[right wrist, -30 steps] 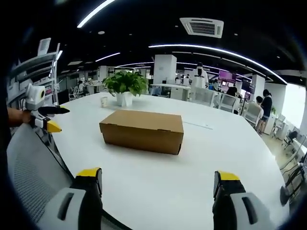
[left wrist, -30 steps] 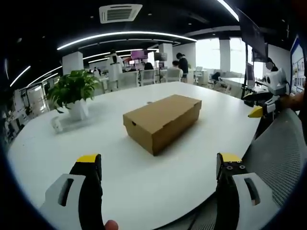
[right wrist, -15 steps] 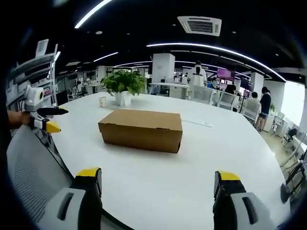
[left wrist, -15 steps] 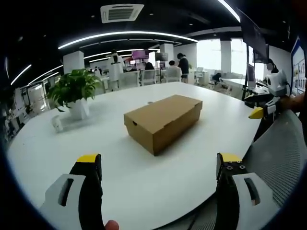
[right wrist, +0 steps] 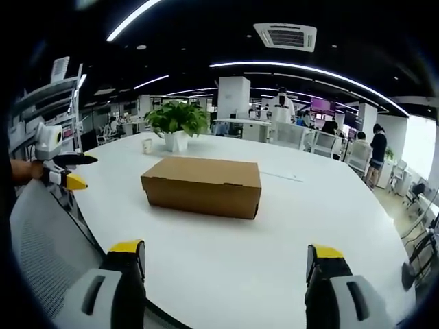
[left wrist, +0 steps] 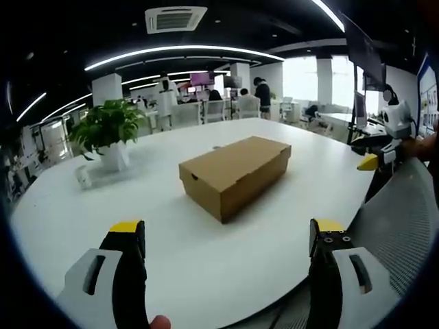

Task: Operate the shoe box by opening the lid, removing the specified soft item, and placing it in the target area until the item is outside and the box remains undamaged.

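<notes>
While lidded, shoe box (left wrist: pixel 234 174) lies well beyond spread jaws.

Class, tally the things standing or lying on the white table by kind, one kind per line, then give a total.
Cardboard box: 1
Potted plant: 1
Small white cup: 1
Total: 3

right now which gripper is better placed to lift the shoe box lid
Right, by a little. The right gripper faces a long side of the closed shoe box squarely; the left gripper faces a corner. Both stand open, well short of it.
</notes>
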